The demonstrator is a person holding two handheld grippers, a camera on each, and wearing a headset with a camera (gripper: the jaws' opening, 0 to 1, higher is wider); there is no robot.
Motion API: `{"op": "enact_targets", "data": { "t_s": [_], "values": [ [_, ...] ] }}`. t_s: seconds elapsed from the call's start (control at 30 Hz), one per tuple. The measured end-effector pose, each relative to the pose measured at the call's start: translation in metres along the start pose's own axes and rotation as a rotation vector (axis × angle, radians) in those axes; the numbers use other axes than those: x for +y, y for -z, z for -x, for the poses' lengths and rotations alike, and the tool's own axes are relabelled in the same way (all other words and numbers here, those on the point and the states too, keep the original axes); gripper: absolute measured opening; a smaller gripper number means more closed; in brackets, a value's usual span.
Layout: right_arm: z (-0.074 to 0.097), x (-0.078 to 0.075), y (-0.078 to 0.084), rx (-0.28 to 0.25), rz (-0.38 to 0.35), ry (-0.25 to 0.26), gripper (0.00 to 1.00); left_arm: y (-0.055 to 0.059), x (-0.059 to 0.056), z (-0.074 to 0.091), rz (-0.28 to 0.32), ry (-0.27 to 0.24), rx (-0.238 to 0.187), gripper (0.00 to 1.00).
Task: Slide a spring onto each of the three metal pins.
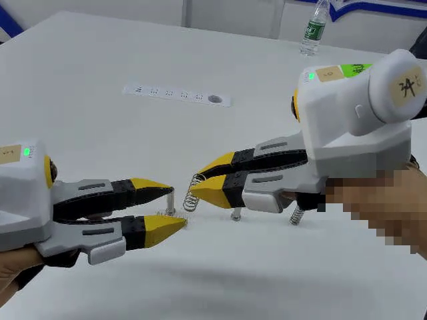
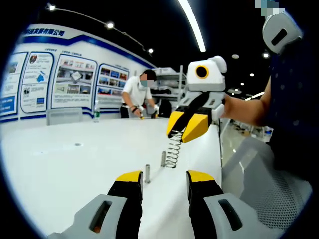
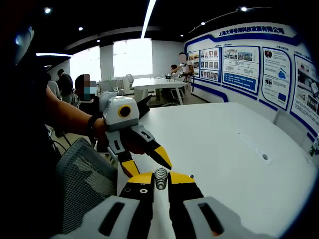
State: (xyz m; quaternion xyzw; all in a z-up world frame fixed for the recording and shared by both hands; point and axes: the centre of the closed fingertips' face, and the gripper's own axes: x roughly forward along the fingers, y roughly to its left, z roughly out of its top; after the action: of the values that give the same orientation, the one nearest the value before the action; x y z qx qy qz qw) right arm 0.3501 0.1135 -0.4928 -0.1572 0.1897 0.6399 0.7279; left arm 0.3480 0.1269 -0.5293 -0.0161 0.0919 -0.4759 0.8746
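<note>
Two tips of our right tongs (image 3: 160, 182) pinch a spring (image 3: 160, 177), seen end-on in the right gripper view. In the head view we find it hanging at two o'clock from our left tongs (image 1: 175, 207), which spread wide about a bare pin (image 1: 171, 202) on the counter (image 1: 100, 133).

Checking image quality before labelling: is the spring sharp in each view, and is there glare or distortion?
Head view: soft even light, spring thin but sharp. Left gripper view: fisheye bending at edges, ceiling light strip glaring, spring clear. Right gripper view: window blown out, spring sharp end-on.
</note>
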Motion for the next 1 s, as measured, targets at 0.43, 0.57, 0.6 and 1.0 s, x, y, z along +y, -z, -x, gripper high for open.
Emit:
{"op": "enact_targets", "data": {
  "t_s": [0.43,0.57,0.6,1.0],
  "values": [
    [0.018,-0.025,0.012,0.032,-0.008,0.07,0.12,0.016,0.016,0.011,-0.053,-0.074,0.065,0.51],
    [0.022,-0.032,0.015,0.04,-0.009,0.091,0.12,0.022,0.02,0.012,-0.062,-0.089,0.087,0.56],
    [0.023,-0.033,0.015,0.039,-0.009,0.095,0.12,0.023,0.02,0.012,-0.064,-0.093,0.092,0.57],
    [0.033,-0.057,0.026,0.083,-0.005,0.175,0.12,0.035,0.028,0.017,-0.083,-0.131,0.137,0.64]
  ]
}}
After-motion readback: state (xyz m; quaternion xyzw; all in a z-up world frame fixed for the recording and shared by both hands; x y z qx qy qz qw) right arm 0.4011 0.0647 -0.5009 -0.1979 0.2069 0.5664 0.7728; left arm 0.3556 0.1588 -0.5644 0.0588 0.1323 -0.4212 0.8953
